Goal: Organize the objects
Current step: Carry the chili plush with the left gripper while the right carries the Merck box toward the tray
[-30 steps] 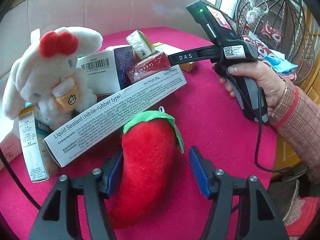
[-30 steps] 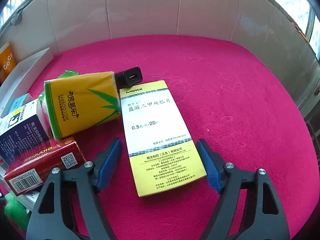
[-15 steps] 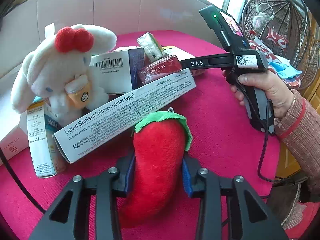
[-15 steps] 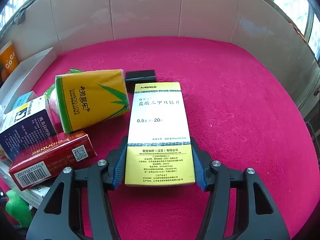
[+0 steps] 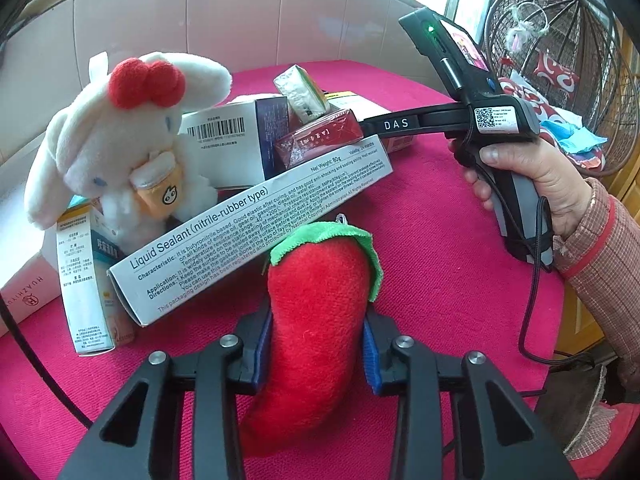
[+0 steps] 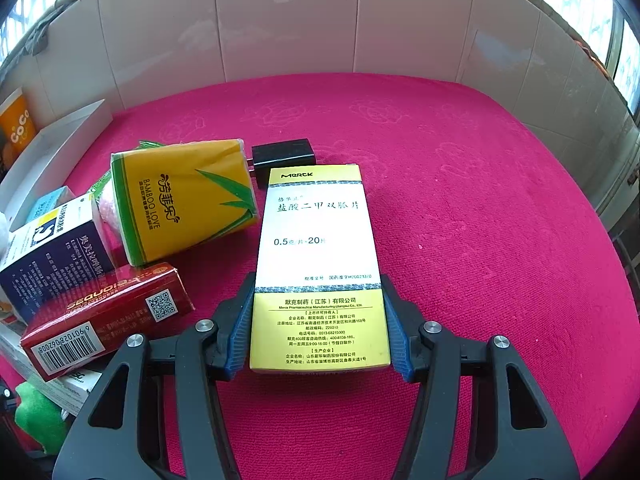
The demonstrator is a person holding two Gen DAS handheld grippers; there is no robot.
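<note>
Nearest me in the left wrist view, my left gripper is clamped on the red plush chili pepper with a green felt cap, blue pads pressed into its sides low at 6 o'clock on the magenta cloth-covered table. Just past it, toward 10 o'clock, a long white cardboard sealant box lies slanted, its far end on a red cellophane-wrapped carton. At 9 to 10 o'clock a white plush rabbit with a red bow sits against more boxes. At 2 o'clock a hand grips the other tool's handle. In the right wrist view, my right gripper is closed narrowly on the near end of a flat yellow-and-white cardboard medicine box, pads against both long edges at 6 o'clock. Beside it at 9 o'clock lies a yellow plastic-wrapped tissue pack, and just beyond the box, at 12 o'clock, a small black plastic charger plug.
</note>
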